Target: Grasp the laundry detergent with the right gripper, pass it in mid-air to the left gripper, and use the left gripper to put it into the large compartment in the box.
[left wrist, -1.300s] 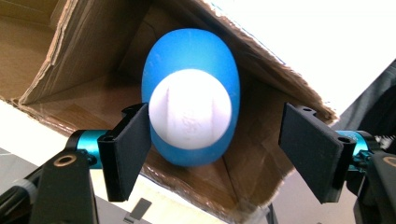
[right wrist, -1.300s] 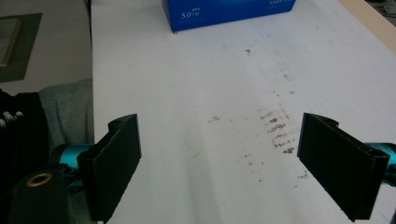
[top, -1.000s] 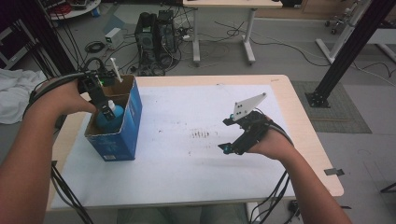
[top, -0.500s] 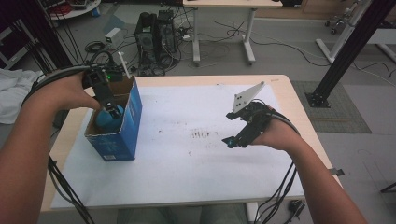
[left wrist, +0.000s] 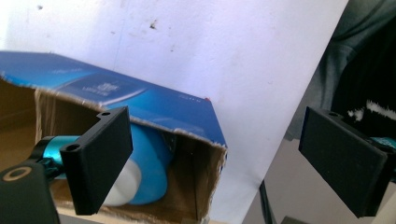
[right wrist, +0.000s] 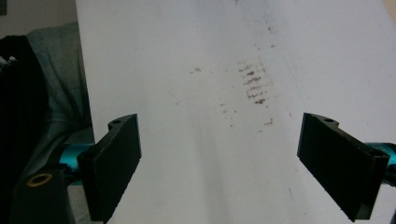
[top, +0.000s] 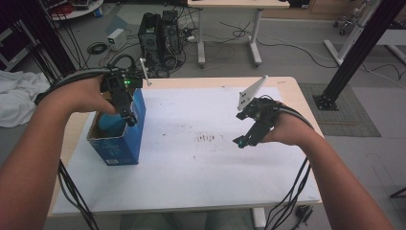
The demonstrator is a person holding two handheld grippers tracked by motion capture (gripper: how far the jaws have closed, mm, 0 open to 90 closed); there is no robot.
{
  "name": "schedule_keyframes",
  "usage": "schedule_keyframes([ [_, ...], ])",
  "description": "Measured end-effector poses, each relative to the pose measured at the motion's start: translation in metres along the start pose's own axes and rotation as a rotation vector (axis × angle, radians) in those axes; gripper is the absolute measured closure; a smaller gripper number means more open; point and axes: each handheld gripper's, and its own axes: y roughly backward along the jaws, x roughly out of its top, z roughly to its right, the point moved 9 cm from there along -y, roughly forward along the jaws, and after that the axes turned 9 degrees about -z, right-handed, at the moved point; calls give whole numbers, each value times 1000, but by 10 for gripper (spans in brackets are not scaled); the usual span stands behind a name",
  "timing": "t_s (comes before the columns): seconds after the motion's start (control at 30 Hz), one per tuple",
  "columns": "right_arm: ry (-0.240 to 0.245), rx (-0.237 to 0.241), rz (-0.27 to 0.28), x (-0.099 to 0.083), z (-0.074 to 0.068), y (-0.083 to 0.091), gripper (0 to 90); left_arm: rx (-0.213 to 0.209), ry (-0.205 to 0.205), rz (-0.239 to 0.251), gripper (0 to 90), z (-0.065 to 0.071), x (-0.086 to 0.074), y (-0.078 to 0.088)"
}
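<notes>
Seen from above, a pale wooden surface [top: 292, 91] covered by a stained white sheet [top: 191, 163] carries one open blue carton [top: 122, 143] near its left edge. A blue bottle with a white end [left wrist: 144, 172] lies inside the carton on its brown cardboard floor, close against the torn front wall. The left hand-held gripper [top: 125, 112] hangs over the carton's open top, just above the bottle; its jaws have just been opening and now stand wide, one pad over the bottle's near end and the other out past the carton's edge, with nothing pressed between them. The carton's blue side wall stands between this gripper and the open sheet to its right. The right hand-held gripper [top: 245, 140] is held well apart over the middle-right of the sheet, jaws wide and empty, above a patch of brownish smudges [top: 207, 138]. A grey three-cornered plate [top: 251, 93] rises from its top. Black cables [top: 72, 191] trail from both grippers over the surface's near edge. Beyond the far edge, on the floor, stand a computer tower [top: 160, 33], loose wiring and the legs of a second table [top: 256, 33]; white cloth [top: 16, 98] lies at the far left.
</notes>
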Motion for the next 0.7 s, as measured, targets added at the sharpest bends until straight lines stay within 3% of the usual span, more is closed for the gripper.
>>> schedule_keyframes([
  [0.1, 6, 8, -43, -1, 1, -3, 127, 0, -32, -9, 75, 4, 8, -3],
  [0.17, 21, 4, -69, -1, 3, -6, 127, -5, -31, -2, 69, 8, 14, -6],
  [0.4, 22, 14, -106, 2, 8, -11, 127, -32, -71, -2, 53, 15, 32, -16],
  [0.53, 20, 19, -127, 4, 10, -16, 127, -7, -96, 7, 53, 16, 45, -22],
  [0.7, 22, 24, -155, 5, 12, -20, 127, -6, -135, 1, 53, 21, 60, -33],
])
